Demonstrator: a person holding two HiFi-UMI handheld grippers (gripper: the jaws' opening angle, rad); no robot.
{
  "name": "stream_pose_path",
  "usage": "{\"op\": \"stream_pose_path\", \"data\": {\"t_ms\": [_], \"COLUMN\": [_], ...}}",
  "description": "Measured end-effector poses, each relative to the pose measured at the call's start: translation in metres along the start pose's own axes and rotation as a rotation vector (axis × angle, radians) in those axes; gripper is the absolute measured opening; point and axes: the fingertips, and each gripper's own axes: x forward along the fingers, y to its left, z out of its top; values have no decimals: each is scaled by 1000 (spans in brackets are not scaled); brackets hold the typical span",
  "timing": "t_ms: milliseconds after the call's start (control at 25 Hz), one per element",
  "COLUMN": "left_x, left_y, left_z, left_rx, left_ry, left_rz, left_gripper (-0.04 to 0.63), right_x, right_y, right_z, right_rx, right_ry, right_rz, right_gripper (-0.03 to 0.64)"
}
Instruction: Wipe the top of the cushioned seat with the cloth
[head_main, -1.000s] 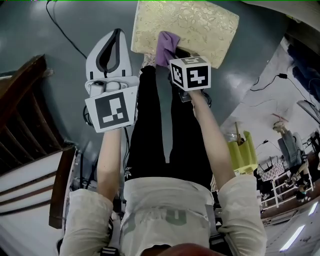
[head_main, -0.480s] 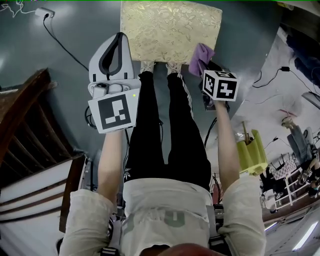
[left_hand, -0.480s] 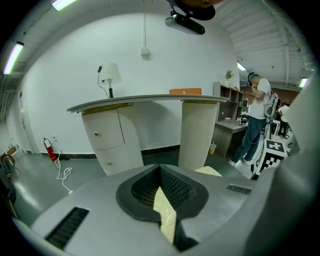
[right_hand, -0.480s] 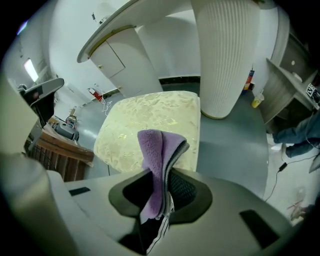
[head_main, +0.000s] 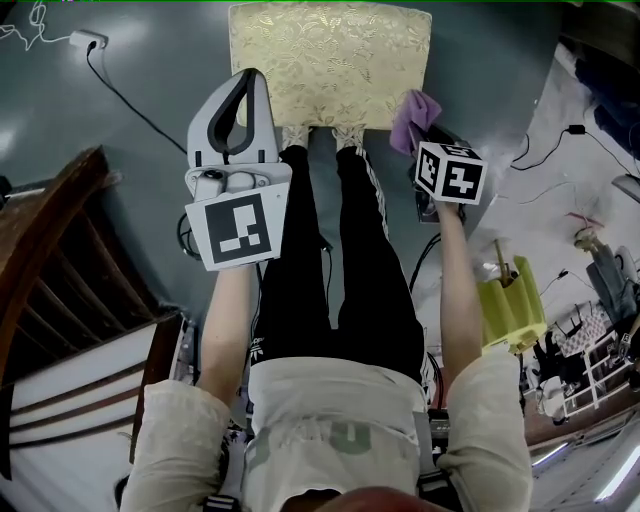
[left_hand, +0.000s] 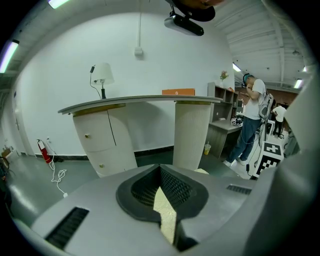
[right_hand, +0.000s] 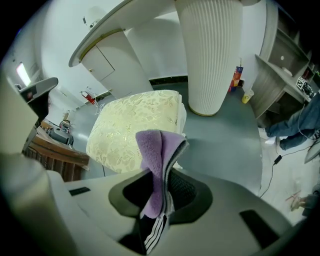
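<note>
The right tool (head_main: 428, 140) is clamped on the purple cloth (head_main: 412, 112), which sticks up from its jaws at the near right corner of the cushioned seat (head_main: 330, 55), at 1 o'clock in the head view. The left tool (head_main: 235, 95), jaws together on nothing, hangs at 11 o'clock. A second ago the cloth lay left of centre on the seat's near edge. Grey floor (head_main: 150, 60) lies open at 10 and 2 o'clock, and a wooden chair (head_main: 50, 260) stands at 8.
</note>
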Motion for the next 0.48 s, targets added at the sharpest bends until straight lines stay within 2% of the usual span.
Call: {"op": "stream_pose_path", "data": {"t_ms": [240,360,480], "left_x": [0,-4,-9], "left_y": [3,5,6], "left_z": [2,12,23], "left_rx": [3,1,5], "left_ry": [6,-6,-16], "left_rz": [13,17,19], "left_gripper": [5,5,5], "right_x": [-10,-44,-99], "right_y": [10,30,54], "right_z": [10,50,112], "right_rx": [-13,-28,-72], "right_ry": [-21,-164,-403], "right_rz": [-5,16,8], "right_gripper": [89,89,89]}}
